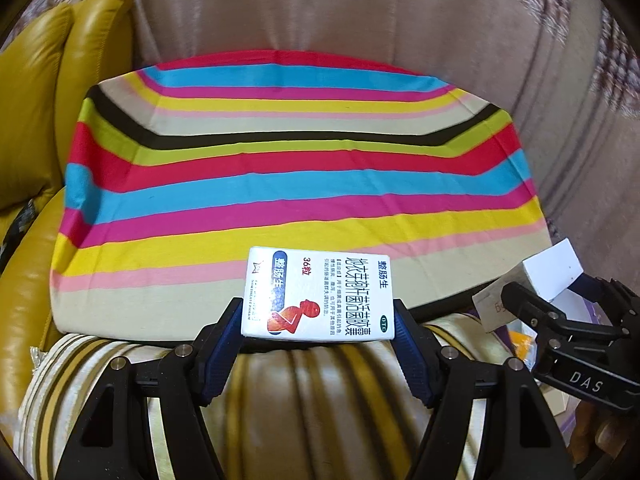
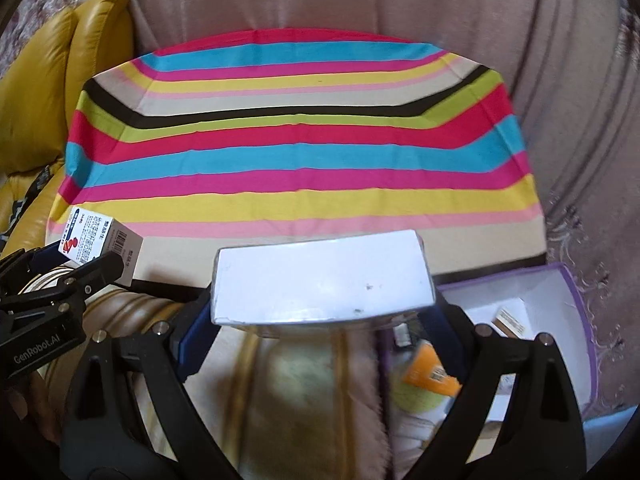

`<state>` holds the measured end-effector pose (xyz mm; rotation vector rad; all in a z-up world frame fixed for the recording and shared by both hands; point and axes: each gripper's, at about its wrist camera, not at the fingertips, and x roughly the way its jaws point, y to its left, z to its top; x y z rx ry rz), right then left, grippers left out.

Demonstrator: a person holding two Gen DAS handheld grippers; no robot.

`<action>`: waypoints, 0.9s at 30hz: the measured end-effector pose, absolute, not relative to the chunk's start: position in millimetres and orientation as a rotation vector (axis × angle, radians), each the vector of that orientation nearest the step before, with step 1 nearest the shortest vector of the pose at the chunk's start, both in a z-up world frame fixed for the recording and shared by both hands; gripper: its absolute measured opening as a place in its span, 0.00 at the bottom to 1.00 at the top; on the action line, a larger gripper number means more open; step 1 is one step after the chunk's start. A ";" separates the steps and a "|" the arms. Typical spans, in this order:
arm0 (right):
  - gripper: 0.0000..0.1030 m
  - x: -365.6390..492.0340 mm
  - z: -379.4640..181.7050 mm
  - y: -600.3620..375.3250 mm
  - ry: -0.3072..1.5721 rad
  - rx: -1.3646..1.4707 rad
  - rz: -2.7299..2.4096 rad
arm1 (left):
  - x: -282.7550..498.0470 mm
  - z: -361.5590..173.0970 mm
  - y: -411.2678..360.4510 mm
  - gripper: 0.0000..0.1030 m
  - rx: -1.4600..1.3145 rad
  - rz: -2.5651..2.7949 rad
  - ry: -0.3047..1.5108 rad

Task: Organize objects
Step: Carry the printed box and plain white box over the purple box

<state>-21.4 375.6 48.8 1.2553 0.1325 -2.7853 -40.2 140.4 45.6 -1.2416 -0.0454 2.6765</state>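
Your left gripper (image 1: 318, 320) is closed on a medicine box (image 1: 318, 292) at the striped cloth's (image 1: 280, 184) near edge. Your right gripper (image 2: 320, 312) clamps a plain white box (image 2: 320, 284), beside a purple-rimmed box (image 2: 576, 280).

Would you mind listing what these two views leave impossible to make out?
- Purple box contents: the right wrist view shows an orange packet, but blur and the right gripper hide the rest.
- White box: only a blank face shows; printing unseen.
- Medicine box: in the left gripper; small print too fine to read.
- Striped cloth: whatever lies under it is covered.
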 end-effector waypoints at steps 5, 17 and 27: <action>0.90 -11.8 55.5 405.1 0.090 1.268 -2.835 | -35.2 47.1 170.4 0.69 -1.237 2.605 -0.017; 0.90 19.7 61.5 484.7 -0.026 1.314 -2.960 | -19.1 43.7 253.0 0.69 -1.224 2.458 0.114; 0.90 37.8 54.2 551.9 -0.134 1.391 -3.061 | -10.2 41.9 312.2 0.69 -1.198 2.358 0.213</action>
